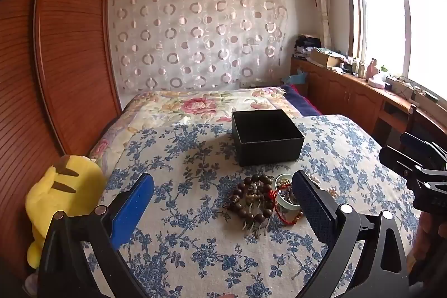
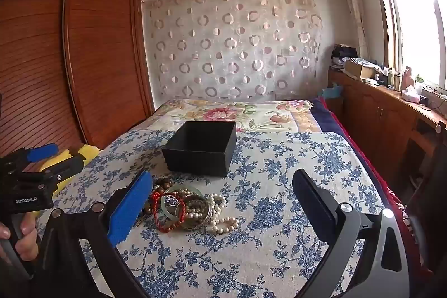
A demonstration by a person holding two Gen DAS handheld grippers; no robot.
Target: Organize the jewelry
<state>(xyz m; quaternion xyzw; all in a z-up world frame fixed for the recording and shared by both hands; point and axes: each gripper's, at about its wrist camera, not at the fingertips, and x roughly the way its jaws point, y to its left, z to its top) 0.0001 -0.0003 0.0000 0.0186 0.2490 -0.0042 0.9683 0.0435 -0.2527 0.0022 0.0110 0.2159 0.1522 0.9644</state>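
1. The left gripper [image 1: 223, 203] hangs nearest the lens, its jaws spread wide with nothing between them — flat rectangular pads, one bright blue and grainy, the other dark and finely ribbed, on black angular arms.
2. The right gripper [image 2: 220, 203] matches it: jaws wide apart and empty, a foam-like blue pad just beside the jewelry pile [image 2: 185, 207].
3. The pile lies on the blue-flowered bedspread [image 2: 279, 214], in front of the black box [image 2: 201, 148] and near it. It is a tangle of round dark wooden beads [image 1: 252, 198], a smooth pale green bangle [image 2: 170, 207], a twisted red cord [image 2: 164, 214] and a strand of glossy white pearls [image 2: 220, 219].
4. The black box stands open-topped, square, matte and straight-walled.
5. Left of the box, at the bed's edge, sits a soft yellow plush toy [image 1: 64, 200] with brown stripes.
6. Behind the box spreads a pink-flowered quilt [image 2: 237, 113], then a sheer curtain [image 2: 232, 46] patterned with rings; a slatted wooden wardrobe [image 2: 69, 46] rises to the left.
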